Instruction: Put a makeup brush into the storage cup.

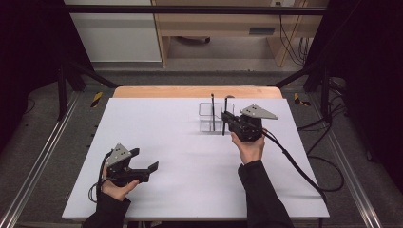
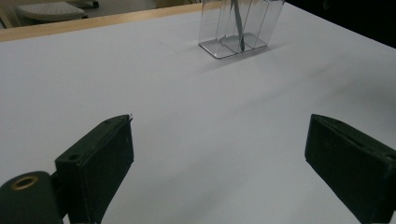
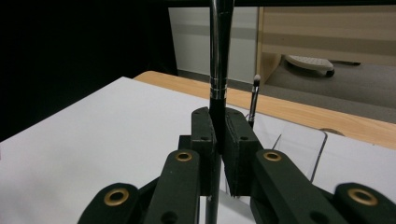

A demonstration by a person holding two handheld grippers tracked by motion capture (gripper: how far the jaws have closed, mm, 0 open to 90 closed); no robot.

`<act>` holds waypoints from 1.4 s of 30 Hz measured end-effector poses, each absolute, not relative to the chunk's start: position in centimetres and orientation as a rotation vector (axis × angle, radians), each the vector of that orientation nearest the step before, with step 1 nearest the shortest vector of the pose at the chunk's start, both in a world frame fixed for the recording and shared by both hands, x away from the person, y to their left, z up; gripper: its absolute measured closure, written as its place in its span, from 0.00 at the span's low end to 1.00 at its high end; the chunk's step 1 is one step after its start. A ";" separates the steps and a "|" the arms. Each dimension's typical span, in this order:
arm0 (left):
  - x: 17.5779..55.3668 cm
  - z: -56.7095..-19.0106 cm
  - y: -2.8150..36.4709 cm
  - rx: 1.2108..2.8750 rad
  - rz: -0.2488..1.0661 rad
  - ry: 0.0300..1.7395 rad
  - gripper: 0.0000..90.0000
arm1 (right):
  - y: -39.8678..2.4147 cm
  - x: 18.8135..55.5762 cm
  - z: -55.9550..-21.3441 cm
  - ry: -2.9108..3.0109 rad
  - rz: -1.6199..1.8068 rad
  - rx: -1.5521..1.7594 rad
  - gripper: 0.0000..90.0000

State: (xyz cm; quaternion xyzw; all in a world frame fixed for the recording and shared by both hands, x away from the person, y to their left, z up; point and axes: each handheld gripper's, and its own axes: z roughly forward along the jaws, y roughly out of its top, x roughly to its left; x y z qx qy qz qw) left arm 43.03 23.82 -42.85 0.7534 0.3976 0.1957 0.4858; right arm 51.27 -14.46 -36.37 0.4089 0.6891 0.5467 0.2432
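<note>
One brush (image 1: 212,112) already stands in the clear holder (image 1: 207,122) at the counter's (image 1: 180,156) far side, while the right gripper (image 1: 227,120) pinches a second brush (image 1: 225,116) upright beside it, yet to go in, and the left gripper (image 1: 145,160) rests spread and empty.

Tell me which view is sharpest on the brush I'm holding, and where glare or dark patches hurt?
Right gripper view: brush is sharp, a highlight streaks its metal ferrule, left background black. High view: even light, brush small and slightly soft, dark side edges. Left gripper view: clear organizer cut off at the top, with faint reflections.
</note>
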 end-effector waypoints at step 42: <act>43.1 -42.9 23.5 1.844 0.468 0.955 0.08 | -13.3 58.5 -36.1 1.713 1.464 1.248 0.94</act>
